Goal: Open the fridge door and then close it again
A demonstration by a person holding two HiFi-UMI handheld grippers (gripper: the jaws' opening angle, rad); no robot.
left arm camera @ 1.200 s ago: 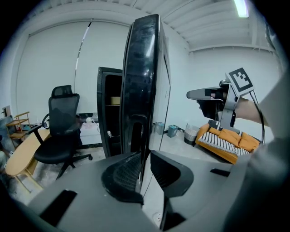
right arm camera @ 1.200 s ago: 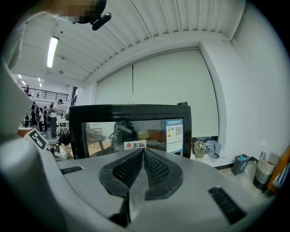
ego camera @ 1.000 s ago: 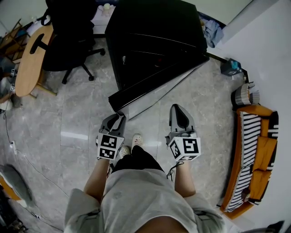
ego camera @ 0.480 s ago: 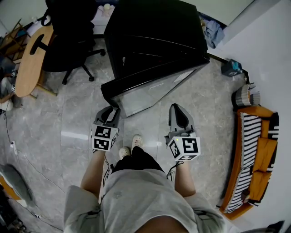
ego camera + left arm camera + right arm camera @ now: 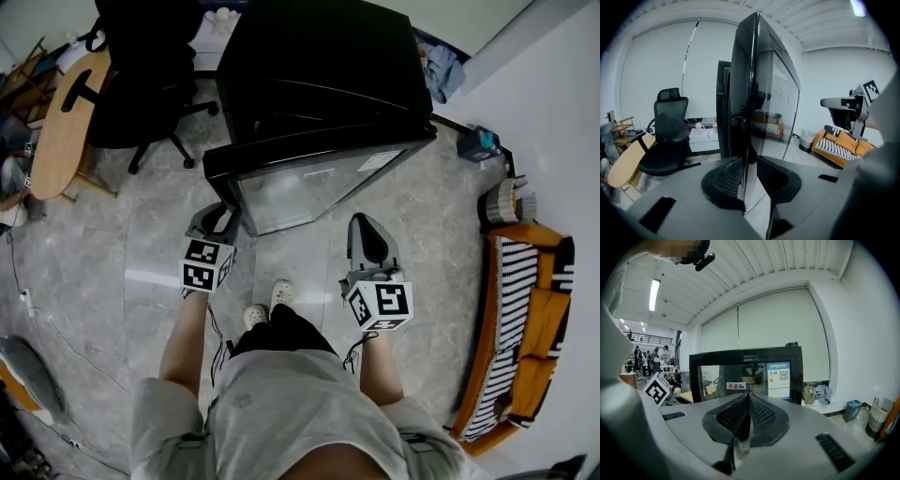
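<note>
A black fridge (image 5: pixel 319 66) stands ahead, with its glass door (image 5: pixel 309 183) swung out at a shallow angle; the hinge is on the right. My left gripper (image 5: pixel 219 216) is at the door's free left edge. In the left gripper view the door (image 5: pixel 761 93) runs edge-on between the pads, and the left gripper (image 5: pixel 749 164) grips that edge while its jaws are opening. My right gripper (image 5: pixel 365 225) hangs in front of the door, apart from it. Its jaws are shut with nothing between them, and the right gripper (image 5: pixel 747 401) faces the door's glass (image 5: pixel 745 376).
A black office chair (image 5: pixel 141 75) and a wooden table (image 5: pixel 66 112) stand to the left of the fridge. An orange striped sofa (image 5: pixel 520 319) lines the right wall, with a round bin (image 5: pixel 502 197) beyond it. My feet (image 5: pixel 267 302) are on the tiled floor below the door.
The door's free edge has swung left and back toward the fridge body, and my left gripper went with it. The right gripper has not moved.
</note>
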